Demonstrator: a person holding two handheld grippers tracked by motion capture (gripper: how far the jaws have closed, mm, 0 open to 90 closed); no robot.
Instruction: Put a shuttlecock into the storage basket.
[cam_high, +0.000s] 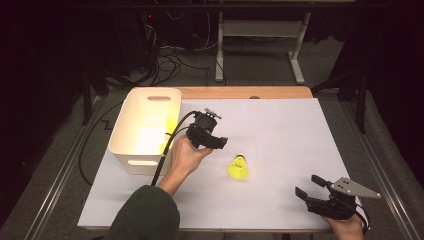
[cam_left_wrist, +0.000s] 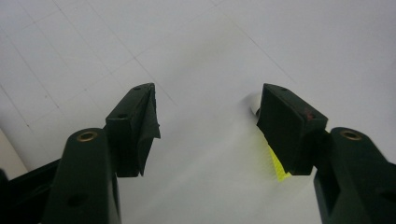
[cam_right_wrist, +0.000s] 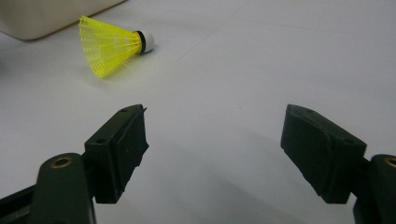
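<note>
The left tool (cam_high: 216, 141) is black, with a thick black cable trailing from it; the right tool (cam_high: 309, 186) is black too and carries a grey three-cornered plate with small holes; each jaw is a blocky black pad on an arm with a brass-ringed screw hole; the left forearm wears a dark green sleeve (cam_high: 145, 215).

Yellow shuttlecock (cam_high: 238, 168) (white-tipped), cream bin (cam_high: 120, 131), white table (cam_high: 280, 200).

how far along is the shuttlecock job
Early. Something yellow already shows inside the white bin. In hand: the open left gripper hovers beside the yellow shuttlecock, which lies on the white sheet, ungrasped. Left: grasp and move it. The right gripper rests open.
</note>
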